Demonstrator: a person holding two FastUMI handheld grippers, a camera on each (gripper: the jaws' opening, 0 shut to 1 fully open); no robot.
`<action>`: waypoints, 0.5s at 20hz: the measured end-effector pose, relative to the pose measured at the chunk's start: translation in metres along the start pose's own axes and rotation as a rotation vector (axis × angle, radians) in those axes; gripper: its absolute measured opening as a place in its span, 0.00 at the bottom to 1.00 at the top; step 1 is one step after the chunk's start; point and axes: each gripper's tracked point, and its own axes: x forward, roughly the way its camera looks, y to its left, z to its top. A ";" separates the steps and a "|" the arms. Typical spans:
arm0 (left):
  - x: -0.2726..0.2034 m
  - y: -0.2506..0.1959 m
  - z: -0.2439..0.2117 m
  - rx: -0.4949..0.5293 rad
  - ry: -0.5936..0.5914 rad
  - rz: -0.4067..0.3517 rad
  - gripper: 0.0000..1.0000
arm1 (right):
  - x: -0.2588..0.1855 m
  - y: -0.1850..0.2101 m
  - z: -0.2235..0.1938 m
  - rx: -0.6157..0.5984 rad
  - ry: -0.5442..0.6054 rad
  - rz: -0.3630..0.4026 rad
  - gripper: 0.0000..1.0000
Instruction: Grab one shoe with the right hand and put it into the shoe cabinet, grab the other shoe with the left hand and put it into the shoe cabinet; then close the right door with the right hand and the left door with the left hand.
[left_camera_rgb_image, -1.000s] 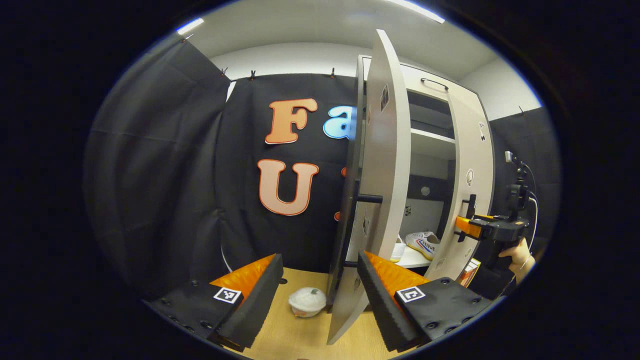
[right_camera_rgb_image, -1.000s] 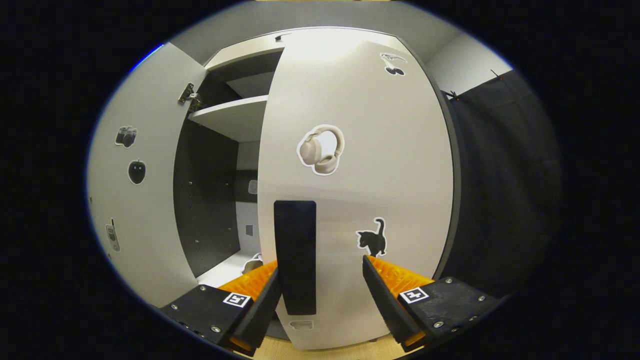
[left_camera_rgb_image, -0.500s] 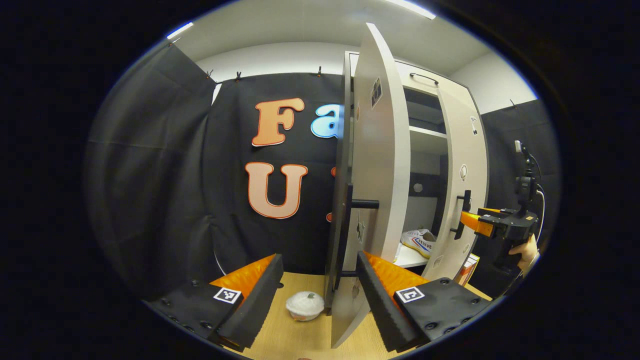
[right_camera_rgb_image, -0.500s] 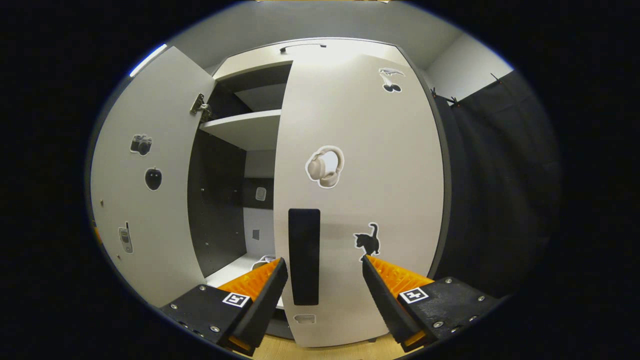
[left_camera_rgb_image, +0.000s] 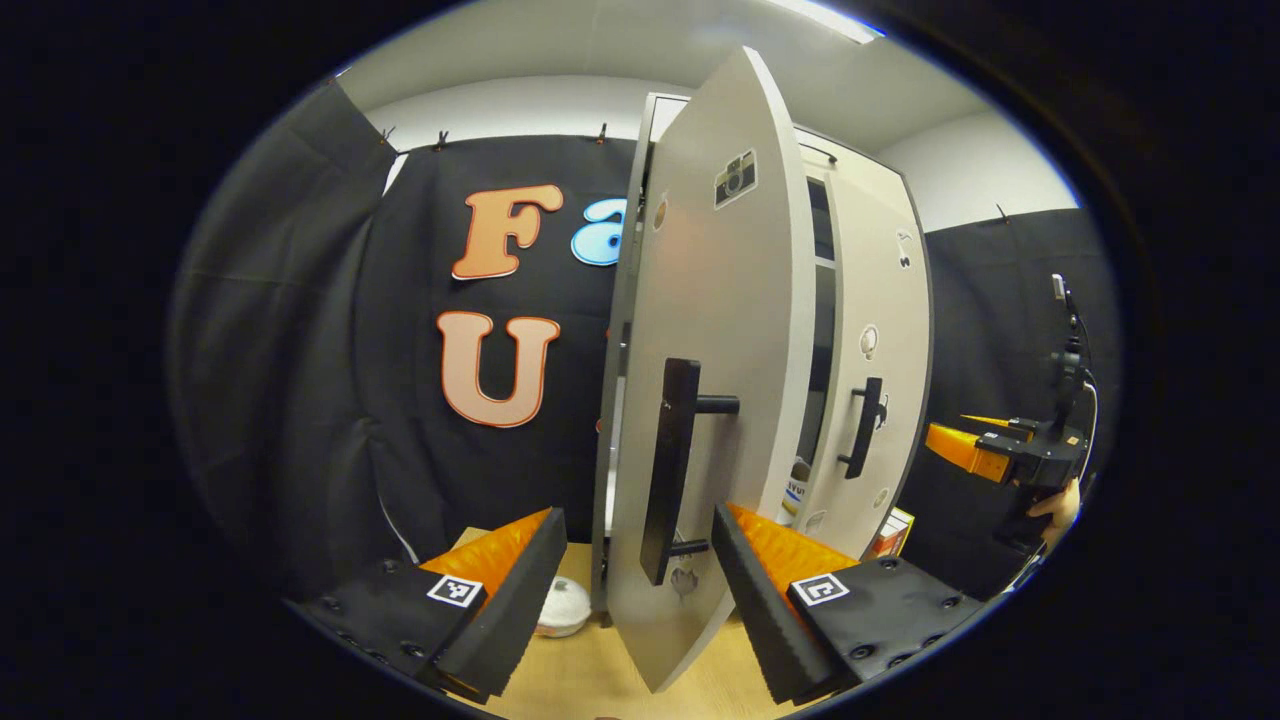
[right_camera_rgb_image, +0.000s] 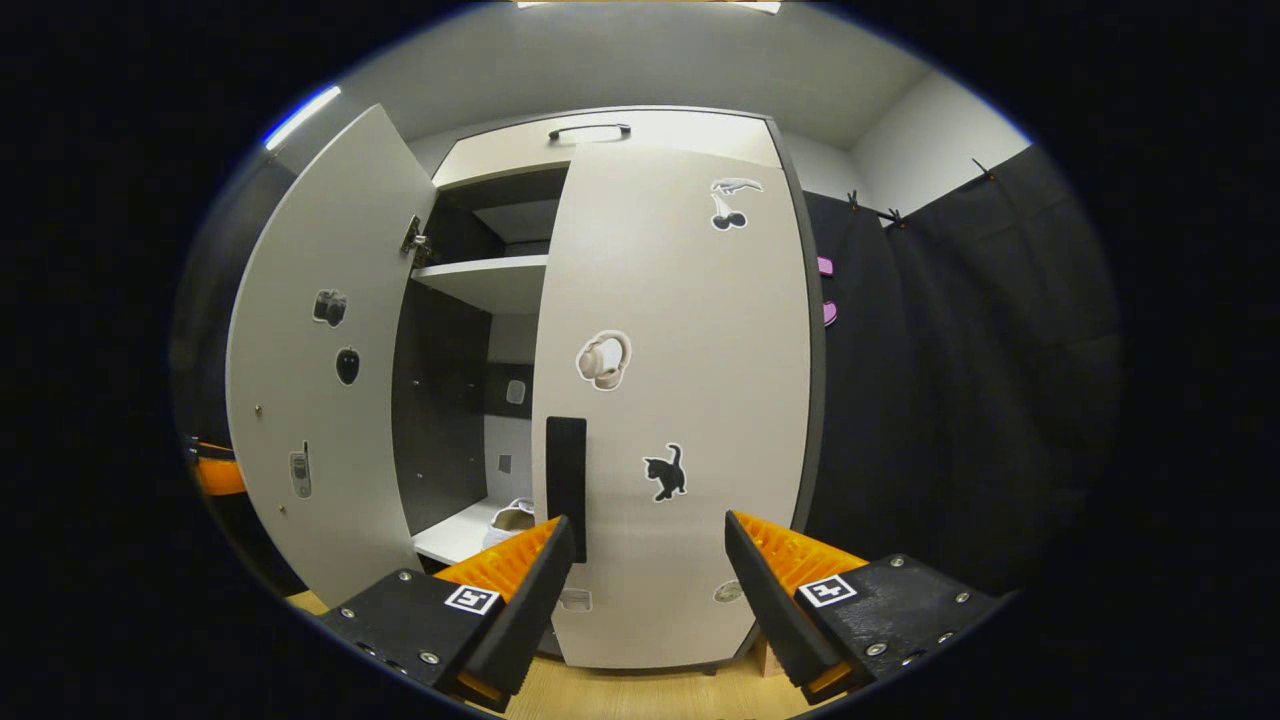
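Left gripper (left_camera_rgb_image: 635, 570) open around the left door's handle (left_camera_rgb_image: 668, 470); right gripper (right_camera_rgb_image: 645, 575) open, empty, facing the shut right door (right_camera_rgb_image: 680, 400), shoe (right_camera_rgb_image: 512, 518) left of it

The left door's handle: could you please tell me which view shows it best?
The left gripper view: the left door's handle stands full length, close ahead. The right gripper view sees that door's inner face instead.
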 end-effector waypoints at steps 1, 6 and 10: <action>0.006 -0.008 -0.001 0.002 0.001 -0.012 0.96 | -0.006 -0.006 0.000 0.005 0.003 -0.004 0.93; 0.036 -0.040 -0.007 0.036 -0.001 0.009 0.99 | -0.029 -0.041 0.001 0.030 -0.005 -0.048 0.93; 0.071 -0.077 -0.016 0.002 0.023 -0.040 0.96 | -0.040 -0.069 -0.001 0.031 -0.009 -0.090 0.93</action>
